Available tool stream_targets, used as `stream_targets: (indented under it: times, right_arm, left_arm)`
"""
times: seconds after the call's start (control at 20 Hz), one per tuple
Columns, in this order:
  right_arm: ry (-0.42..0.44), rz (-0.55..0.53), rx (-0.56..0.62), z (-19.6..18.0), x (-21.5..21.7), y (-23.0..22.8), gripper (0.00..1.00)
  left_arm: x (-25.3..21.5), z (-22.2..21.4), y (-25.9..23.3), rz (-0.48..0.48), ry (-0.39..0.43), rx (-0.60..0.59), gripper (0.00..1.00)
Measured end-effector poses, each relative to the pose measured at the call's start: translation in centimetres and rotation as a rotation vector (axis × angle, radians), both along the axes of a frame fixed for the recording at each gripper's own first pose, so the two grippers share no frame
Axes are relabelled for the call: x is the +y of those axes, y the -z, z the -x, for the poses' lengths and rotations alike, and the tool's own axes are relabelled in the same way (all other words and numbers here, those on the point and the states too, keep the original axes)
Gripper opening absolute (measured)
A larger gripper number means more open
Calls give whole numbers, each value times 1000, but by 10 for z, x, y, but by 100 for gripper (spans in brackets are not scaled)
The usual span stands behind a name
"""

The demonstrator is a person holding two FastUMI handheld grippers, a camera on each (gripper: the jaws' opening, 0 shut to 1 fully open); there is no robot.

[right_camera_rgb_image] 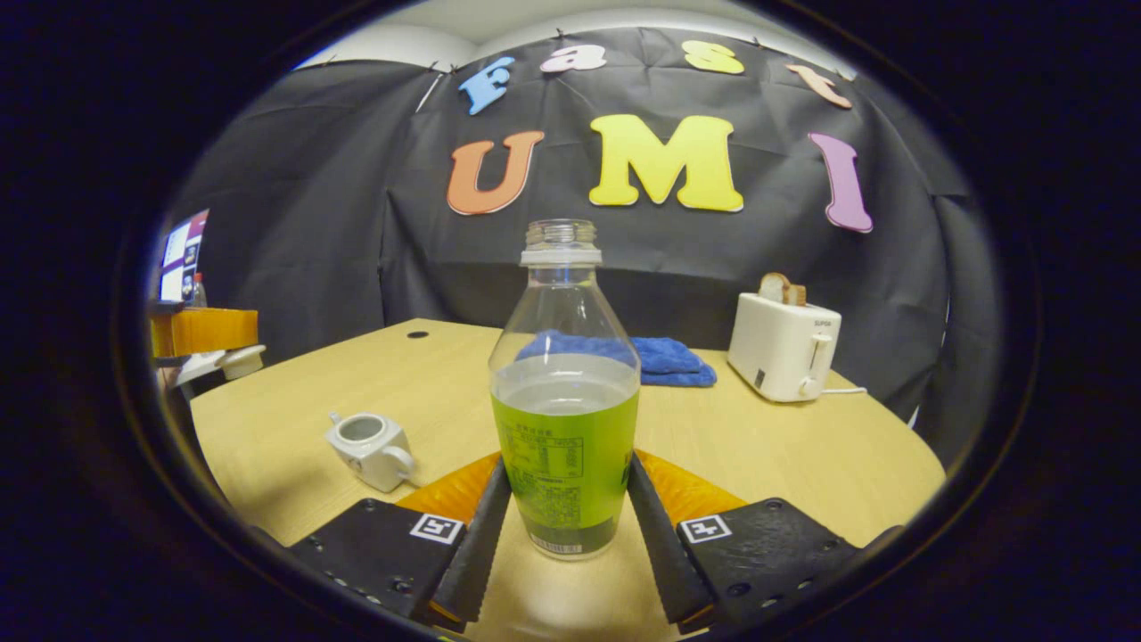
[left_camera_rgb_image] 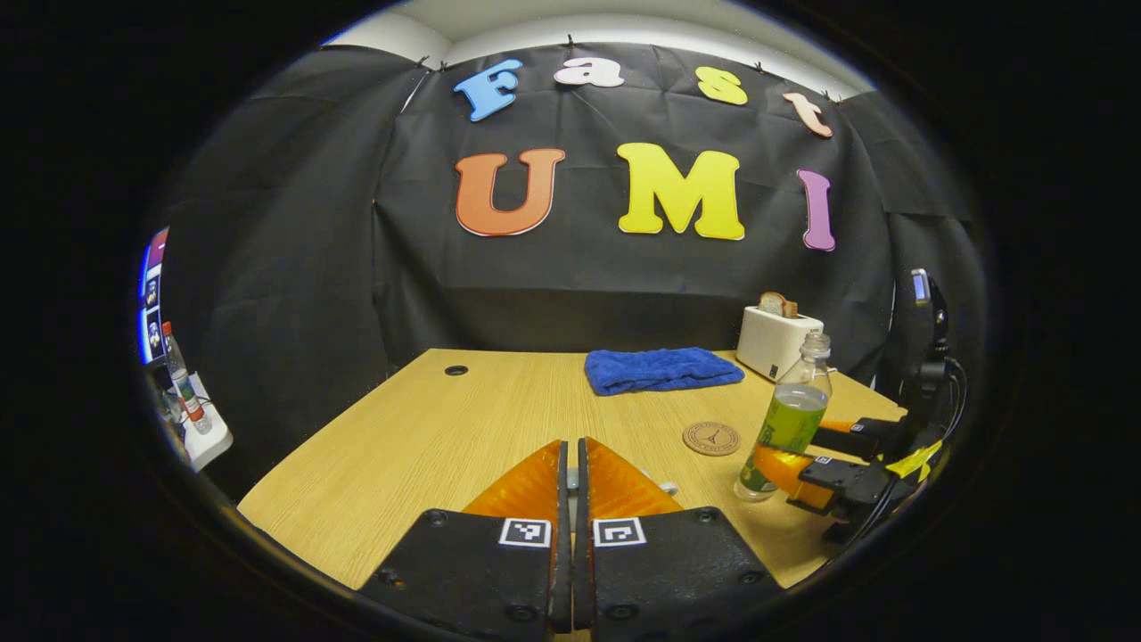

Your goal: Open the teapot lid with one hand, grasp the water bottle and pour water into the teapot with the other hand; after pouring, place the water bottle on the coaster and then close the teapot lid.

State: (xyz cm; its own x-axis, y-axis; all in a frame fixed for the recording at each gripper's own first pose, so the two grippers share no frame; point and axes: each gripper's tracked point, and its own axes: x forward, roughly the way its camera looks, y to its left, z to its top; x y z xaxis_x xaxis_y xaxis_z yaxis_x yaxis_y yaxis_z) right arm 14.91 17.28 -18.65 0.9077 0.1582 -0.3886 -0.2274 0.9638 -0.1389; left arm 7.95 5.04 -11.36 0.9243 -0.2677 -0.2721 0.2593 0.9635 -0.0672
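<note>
Sitting upright between the right claw (right_camera_rgb_image: 563, 526)'s two fingers was the water bottle (right_camera_rgb_image: 564, 419), cap off, with liquid up to roughly the top of its green label. The fingers were on either side of the label's lower half and looked like they touched it, so the claw seemed to be pinching the bottle, which stood on the wooden surface (right_camera_rgb_image: 802, 455). Off to that claw's left the white teapot (right_camera_rgb_image: 370, 448) sat with its top open, well apart from the bottle. At the far left edge of the right gripper view the teapot lid (right_camera_rgb_image: 233, 360) looked held in the other claw, but it was small and warped, so hard to be sure.

From the left gripper view, the left claw (left_camera_rgb_image: 573, 473) had its fingers nearly pressed together, with something pale wedged between the tips that I couldn't make out properly. The round coaster (left_camera_rgb_image: 711, 438) lay just left of the bottle. A blue towel (left_camera_rgb_image: 661, 369) and a white toaster (left_camera_rgb_image: 776, 340) sat further back.
</note>
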Motion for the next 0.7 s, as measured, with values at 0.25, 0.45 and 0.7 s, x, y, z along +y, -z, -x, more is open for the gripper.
stream_targets:
  times: [0.25, 0.45, 0.7]
  right_arm:
    - [-7, 237, -17, 9, -15, -14, 73]
    - [-28, 443, -37, 9, -17, -16, 73]
    - [-50, 687, -80, 4, -16, -18, 74]
  left_arm:
    - [-1, 5, 4, -25, 23, -24, 3]
    - [-5, 9, 9, -42, 47, -50, 4]
    - [1, 13, 16, -14, 48, -36, 4]
